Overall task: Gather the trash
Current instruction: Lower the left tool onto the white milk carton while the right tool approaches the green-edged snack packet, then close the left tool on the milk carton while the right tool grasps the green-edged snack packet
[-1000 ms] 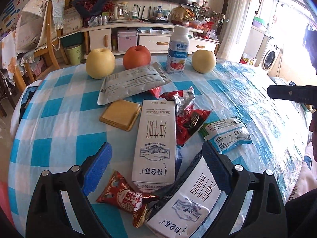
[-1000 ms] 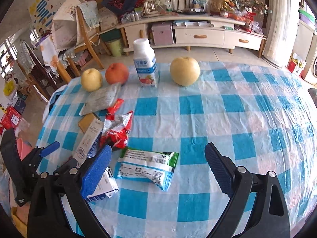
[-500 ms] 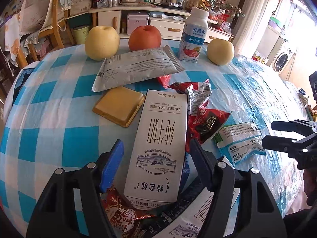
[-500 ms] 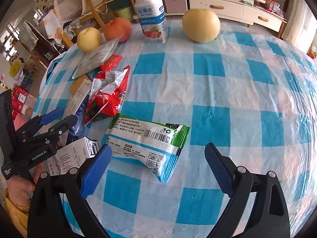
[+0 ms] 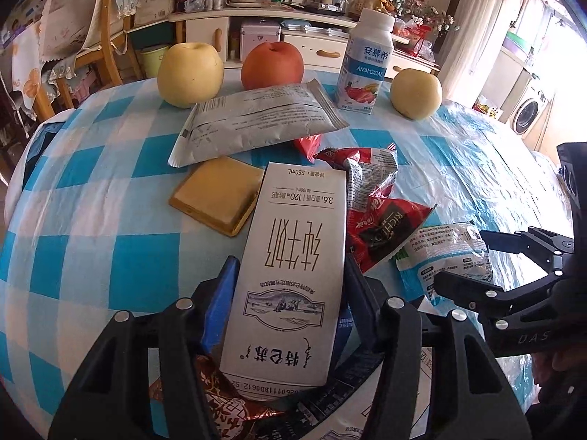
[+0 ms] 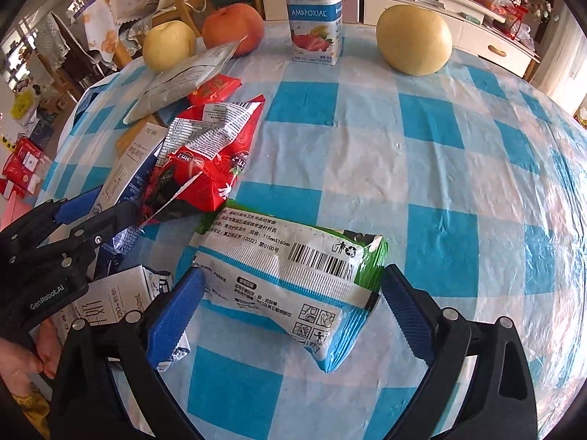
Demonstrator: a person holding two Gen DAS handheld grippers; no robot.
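Both grippers have dropped in close since a second ago. The left gripper, then spread wide above the pile, now has its blue pads against both long edges of the flat white milk carton with brown lettering — pinching it, by the look, with the carton still lying on the blue-and-white checked tablecloth.

The right gripper has come forward over the white, blue and green soft plastic packet. Jaws spread, one pad at each end of it, not yet pressing. Packet rests flat on the cloth, just beside the crumpled red foil snack bag.

Judgement: two pickups under way at once, the carton gripped, the packet one squeeze from it.

Materials:
- carton — stiff card, flattened, smooth print
- packet — puffy film, should give under the pads
- red bag — crinkled, glossy, torn open
- grey flat foil pouch, matte, overlapping a square yellow tray
- fruit and a white yoghurt bottle stand upright at the far edge, likely not trash.
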